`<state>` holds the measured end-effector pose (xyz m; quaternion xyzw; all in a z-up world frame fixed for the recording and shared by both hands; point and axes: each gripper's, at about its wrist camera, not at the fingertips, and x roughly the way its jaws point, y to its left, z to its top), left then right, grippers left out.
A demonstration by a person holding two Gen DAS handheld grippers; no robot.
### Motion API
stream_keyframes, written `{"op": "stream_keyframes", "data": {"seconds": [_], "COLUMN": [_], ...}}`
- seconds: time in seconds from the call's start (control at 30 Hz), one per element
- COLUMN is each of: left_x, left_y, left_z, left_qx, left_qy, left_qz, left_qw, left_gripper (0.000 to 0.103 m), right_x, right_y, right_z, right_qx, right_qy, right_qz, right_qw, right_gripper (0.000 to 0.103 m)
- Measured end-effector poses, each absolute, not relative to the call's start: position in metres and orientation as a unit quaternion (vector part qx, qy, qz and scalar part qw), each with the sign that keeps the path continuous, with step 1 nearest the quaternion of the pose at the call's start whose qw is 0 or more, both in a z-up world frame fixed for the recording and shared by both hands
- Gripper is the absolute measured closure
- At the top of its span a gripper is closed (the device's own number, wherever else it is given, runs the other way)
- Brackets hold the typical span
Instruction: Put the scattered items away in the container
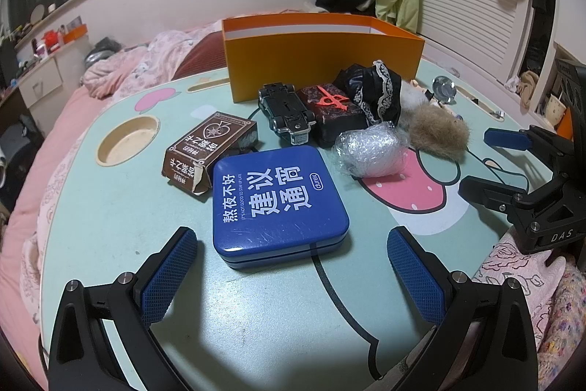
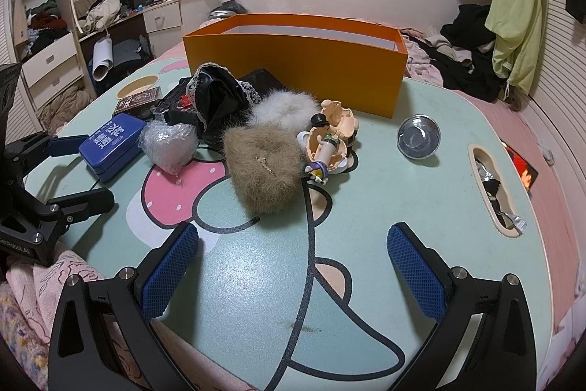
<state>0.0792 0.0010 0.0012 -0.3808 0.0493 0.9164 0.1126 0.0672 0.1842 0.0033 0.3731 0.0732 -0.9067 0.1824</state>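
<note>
The left gripper [image 1: 292, 275] hangs spread wide and empty over the table [image 1: 110, 218], its blue pads [image 1: 169, 275] flanking the near edge of the blue tin [image 1: 280, 204] without touching it. Just behind the tin lie a brown card box [image 1: 208, 147], an upturned toy car [image 1: 287, 114], a dark box with a red mark [image 1: 335, 110], black lace cloth [image 1: 371, 87] and a bubble-wrapped lump [image 1: 371, 151]. The orange box [image 1: 322, 65] stands open at the table's far edge, behind the pile. The right gripper [image 2: 293, 275] is likewise spread and empty above bare tabletop. Ahead of it sits a tan fur piece [image 2: 263, 171], touching white fur [image 2: 284, 110] and small figurines [image 2: 327, 141]. A clear ball [image 2: 418, 137] rests apart to the right, near the orange box.
</note>
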Motion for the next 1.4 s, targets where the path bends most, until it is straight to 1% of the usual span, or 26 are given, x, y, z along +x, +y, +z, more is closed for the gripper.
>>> {"op": "stream_keyframes", "data": {"seconds": [1.4], "left_x": [0.0779], "left_y": [0.0002], "left_z": [0.0009], "left_qx": [-0.381], "left_qy": [0.048], "left_qz": [0.916], "left_qw": [0.115], "left_gripper": [0.000], "right_x": [0.0688], "right_y": [0.1813], "right_z": [0.0036], "right_qx": [0.372], "right_qy": [0.075], "right_qz": [-0.907], "right_qw": [0.183], "right_gripper": [0.000]}}
